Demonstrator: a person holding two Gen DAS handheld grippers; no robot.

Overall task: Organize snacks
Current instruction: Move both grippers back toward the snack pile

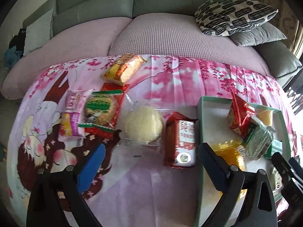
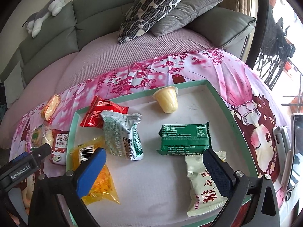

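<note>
The shallow green-rimmed box (image 2: 217, 96) lies on a pink blossom-print cloth (image 2: 151, 70) spread over the sofa seat, and everything else is placed from it. Inside the box, near its far wall, a pale yellow jelly cup (image 2: 167, 100) lies tipped on its side. At the box's far left corner a red packet (image 2: 98, 113) rests partly over the rim, and a silver-and-green packet (image 2: 123, 136) leans against it, reaching toward the middle of the box. A dark green packet (image 2: 184, 139) lies flat just right of the middle. A clear yellow packet (image 2: 98, 172) sits along the left wall at the near side, and a cream packet with red characters (image 2: 204, 181) lies in the near right part of the floor. The right gripper (image 2: 155, 172) hangs over the near middle of the box with its jaws spread wide and nothing between them; one finger stands over the yellow packet, the other over the cream one. Outside the box, just beside its left wall, a red-and-white packet (image 1: 181, 141) lies on the cloth. Further left of it lie a round pale cake in clear wrap (image 1: 144, 126), then a green-and-red cracker packet (image 1: 102, 111), then a pink-and-purple packet (image 1: 73, 113), and an orange-yellow packet (image 1: 124, 70) sits beyond them toward the sofa back. The left gripper (image 1: 151, 162) hovers over the cloth left of the box, jaws also wide and empty, framing the round cake and the red-and-white packet. A patterned black-and-white cushion (image 1: 234, 13) rests on a grey one behind the box.
</note>
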